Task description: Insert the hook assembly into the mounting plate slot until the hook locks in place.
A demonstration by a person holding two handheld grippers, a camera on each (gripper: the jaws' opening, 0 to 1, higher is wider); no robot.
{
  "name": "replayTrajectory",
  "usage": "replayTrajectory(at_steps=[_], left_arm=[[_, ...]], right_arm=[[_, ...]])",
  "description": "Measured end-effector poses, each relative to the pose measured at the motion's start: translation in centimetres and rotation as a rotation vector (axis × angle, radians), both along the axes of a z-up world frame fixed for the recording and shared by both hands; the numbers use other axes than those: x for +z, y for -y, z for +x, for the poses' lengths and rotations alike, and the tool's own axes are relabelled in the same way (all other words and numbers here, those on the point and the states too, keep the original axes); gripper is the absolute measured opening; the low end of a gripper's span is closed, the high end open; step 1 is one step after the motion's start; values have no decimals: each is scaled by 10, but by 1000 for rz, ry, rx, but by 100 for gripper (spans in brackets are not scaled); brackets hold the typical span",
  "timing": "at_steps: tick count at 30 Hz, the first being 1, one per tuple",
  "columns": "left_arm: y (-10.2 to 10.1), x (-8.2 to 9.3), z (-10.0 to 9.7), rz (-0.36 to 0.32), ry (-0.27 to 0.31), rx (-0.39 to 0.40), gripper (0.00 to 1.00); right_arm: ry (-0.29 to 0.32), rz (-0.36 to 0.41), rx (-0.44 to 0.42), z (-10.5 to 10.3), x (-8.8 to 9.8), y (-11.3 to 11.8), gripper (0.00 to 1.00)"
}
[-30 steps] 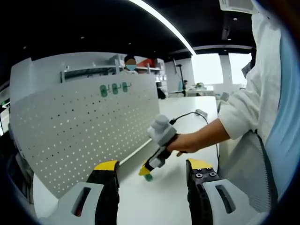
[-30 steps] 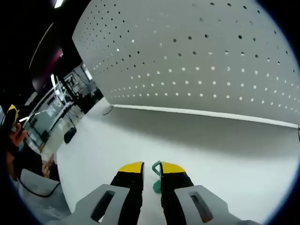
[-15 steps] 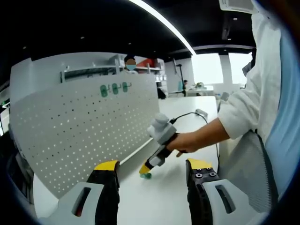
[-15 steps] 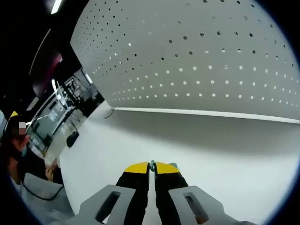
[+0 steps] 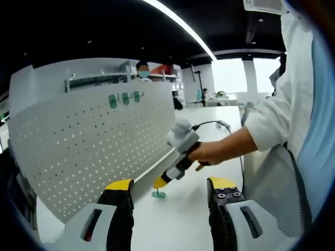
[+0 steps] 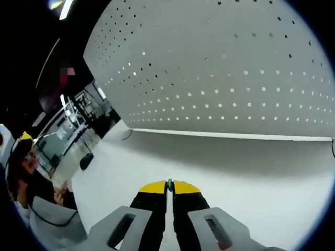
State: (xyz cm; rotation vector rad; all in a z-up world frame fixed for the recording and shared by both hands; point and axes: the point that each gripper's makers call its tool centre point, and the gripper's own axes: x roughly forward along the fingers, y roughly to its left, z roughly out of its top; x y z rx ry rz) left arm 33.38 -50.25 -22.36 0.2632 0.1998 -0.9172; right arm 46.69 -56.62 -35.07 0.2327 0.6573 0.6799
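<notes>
Bright office room beyond a white table (image 5: 183, 219).
Dark ceiling (image 5: 104, 31) with a long light strip (image 5: 180, 23), sunlit windows (image 5: 230, 76) far ahead, shelving (image 5: 99, 78) behind.

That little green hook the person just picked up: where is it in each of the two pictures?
Left gripper view: the green hook hangs at lower centre, just under the yellow tip of the right tool, above the white table.
Right gripper view: a thin green sliver of the hook pokes up between the closed yellow tips, at bottom centre.
Shared landmark: the white pegboard, also the backdrop here.
</notes>
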Motion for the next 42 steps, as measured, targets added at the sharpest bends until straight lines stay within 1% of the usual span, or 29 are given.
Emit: replayTrajectory(at_steps=[1,6,7,9,10,13,14,15,16,19,21,26,30,34,38,42], left_arm=[[0,0,0,0,0,-1,57],[4,0,2,8,6,-6,57],[5,1,1,9,9,-9,57],[7,1,1,14,14,-10,56],[7,1,1,17,15,-10,56],[7,2,2,18,19,-10,56],[8,3,2,16,21,-9,56],[8,3,2,17,23,-10,56],[10,5,2,15,25,-11,55],[13,8,2,14,30,-12,54],[14,12,4,8,33,-8,52],[12,23,11,-15,29,18,47],[10,30,14,-71,-7,38,39],[11,37,14,-144,-36,39,32],[11,45,13,-218,-64,34,26],[8,46,14,-241,-78,40,21]], right_arm=[[8,8,4,-2,6,-1,1],[125,55,10,-10,55,-4,1],[135,56,9,-11,58,-4,1],[163,93,5,-18,77,-4,1],[190,120,7,-22,90,-5,1],[237,150,21,-35,115,-6,1],[267,166,31,-39,128,-8,1],[284,172,40,-43,136,-9,1],[306,187,55,-49,148,-13,1],[366,218,82,-62,173,-19,1],[388,234,100,-72,186,-23,1],[426,269,138,-89,205,-32,1],[445,292,162,-99,213,-38,1],[457,315,183,-106,215,-42,1],[453,321,189,-110,214,-45,1],[465,326,196,-113,217,-47,1]])
